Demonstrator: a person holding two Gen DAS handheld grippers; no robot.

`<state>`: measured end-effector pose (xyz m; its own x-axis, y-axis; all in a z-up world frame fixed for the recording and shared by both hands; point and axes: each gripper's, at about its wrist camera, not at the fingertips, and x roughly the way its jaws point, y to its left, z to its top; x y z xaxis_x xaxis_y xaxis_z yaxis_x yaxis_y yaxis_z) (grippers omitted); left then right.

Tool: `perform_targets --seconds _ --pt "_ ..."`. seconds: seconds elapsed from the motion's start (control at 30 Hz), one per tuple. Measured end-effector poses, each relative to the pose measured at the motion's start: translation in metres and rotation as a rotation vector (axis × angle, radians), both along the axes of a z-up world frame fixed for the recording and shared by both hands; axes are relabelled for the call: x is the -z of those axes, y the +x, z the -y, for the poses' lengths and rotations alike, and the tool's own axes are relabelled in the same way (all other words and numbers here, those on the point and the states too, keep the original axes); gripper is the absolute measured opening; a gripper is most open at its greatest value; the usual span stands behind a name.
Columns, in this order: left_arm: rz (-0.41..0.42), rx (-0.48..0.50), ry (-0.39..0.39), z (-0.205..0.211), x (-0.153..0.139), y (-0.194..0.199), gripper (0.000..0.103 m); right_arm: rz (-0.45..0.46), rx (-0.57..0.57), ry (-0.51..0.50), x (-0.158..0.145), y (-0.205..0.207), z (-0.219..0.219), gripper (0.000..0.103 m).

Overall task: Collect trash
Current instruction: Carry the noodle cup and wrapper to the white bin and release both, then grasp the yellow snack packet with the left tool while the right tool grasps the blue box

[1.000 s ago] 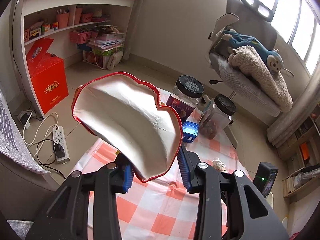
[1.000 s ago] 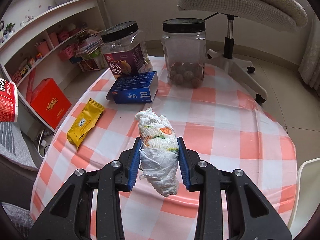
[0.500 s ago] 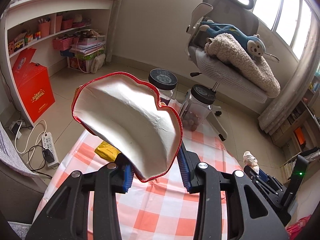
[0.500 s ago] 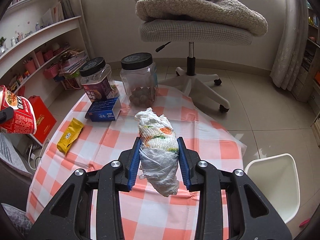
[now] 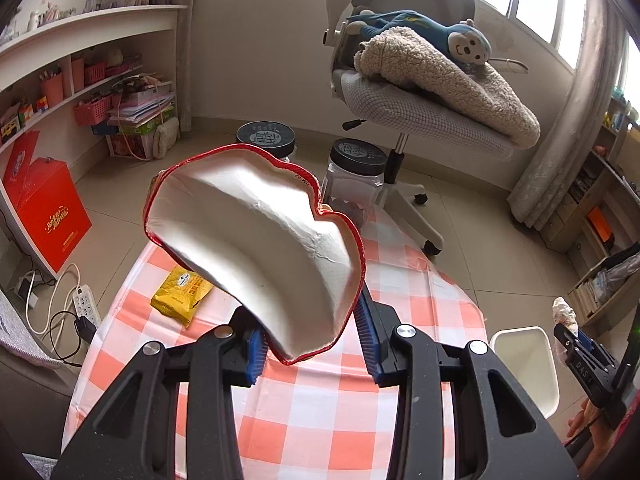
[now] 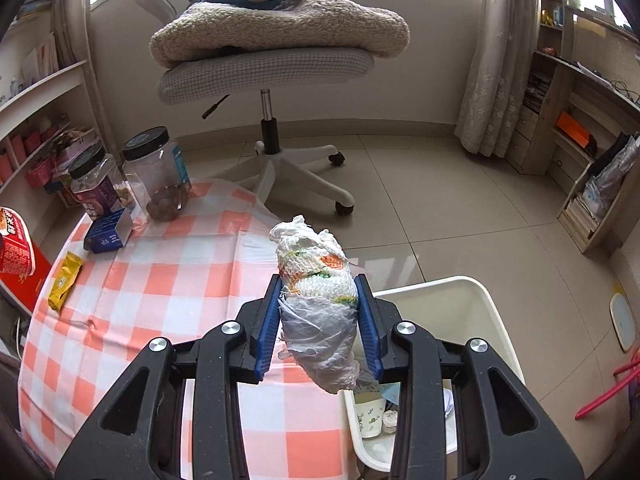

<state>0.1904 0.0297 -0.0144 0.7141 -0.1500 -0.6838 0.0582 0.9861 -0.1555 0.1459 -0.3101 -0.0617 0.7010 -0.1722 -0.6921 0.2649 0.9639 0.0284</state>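
Note:
My left gripper (image 5: 310, 338) is shut on a squashed red-rimmed paper noodle cup (image 5: 256, 240), white inside, held above the checked table (image 5: 312, 416). My right gripper (image 6: 318, 326) is shut on a crumpled tissue wad (image 6: 318, 296) with orange and green stains, held above the table's right edge beside the white trash bin (image 6: 476, 320). The bin also shows in the left wrist view (image 5: 524, 364), with the right gripper and its wad (image 5: 564, 312) above it. The cup shows at the left edge of the right wrist view (image 6: 14, 244). A yellow packet (image 5: 182, 290) lies on the table.
Two black-lidded jars (image 6: 154, 176) and a blue box (image 6: 108, 234) stand at the table's far side. An office chair (image 6: 272, 72) with a blanket and a monkey toy stands behind. The bin holds some trash (image 6: 376, 416). Shelves line the left wall (image 5: 60, 80).
Both grippers have risen and swung right with their loads. The right gripper now hangs by the white bin instead of over the table's middle.

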Motion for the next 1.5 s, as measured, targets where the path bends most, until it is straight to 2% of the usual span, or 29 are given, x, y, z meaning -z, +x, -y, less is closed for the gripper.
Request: perform_targets --seconds 0.27,0.4,0.57,0.8,1.03,1.07,1.1,1.13,1.17,1.27,1.43,1.5 --pt "-0.006 0.109 0.025 0.066 0.01 0.002 0.038 0.025 0.166 0.001 -0.009 -0.024 0.058 0.038" --pt "0.007 0.197 0.04 0.112 0.013 -0.004 0.038 0.066 0.253 0.037 -0.017 -0.039 0.087 0.063" --pt "0.0 0.318 0.024 0.169 0.019 -0.017 0.038 0.137 0.376 0.092 -0.029 -0.059 0.122 0.079" --pt "-0.055 0.475 -0.006 0.25 0.037 -0.033 0.038 0.204 0.486 0.16 -0.035 -0.081 0.156 0.083" --pt "-0.148 0.554 -0.136 0.302 0.048 -0.03 0.039 0.241 0.554 0.21 -0.035 -0.094 0.181 0.084" --pt "-0.169 0.577 -0.163 0.307 0.049 -0.029 0.039 0.241 0.559 0.213 -0.035 -0.095 0.183 0.084" --pt "-0.19 0.595 -0.189 0.311 0.051 -0.028 0.047 0.241 0.562 0.213 -0.035 -0.095 0.184 0.084" --pt "-0.206 0.597 -0.209 0.312 0.051 -0.026 0.057 0.239 0.563 0.21 -0.034 -0.095 0.184 0.084" --pt "-0.215 0.587 -0.227 0.311 0.052 -0.024 0.075 0.237 0.563 0.206 -0.034 -0.095 0.183 0.084" --pt "-0.212 0.565 -0.238 0.304 0.049 -0.021 0.076 0.231 0.554 0.193 -0.035 -0.093 0.178 0.085" --pt "-0.157 0.526 -0.163 0.277 0.042 -0.017 0.077 0.2 0.5 0.158 -0.034 -0.076 0.156 0.09" --pt "-0.134 0.5 -0.126 0.262 0.041 -0.014 0.08 0.18 0.46 0.143 -0.033 -0.066 0.141 0.091"
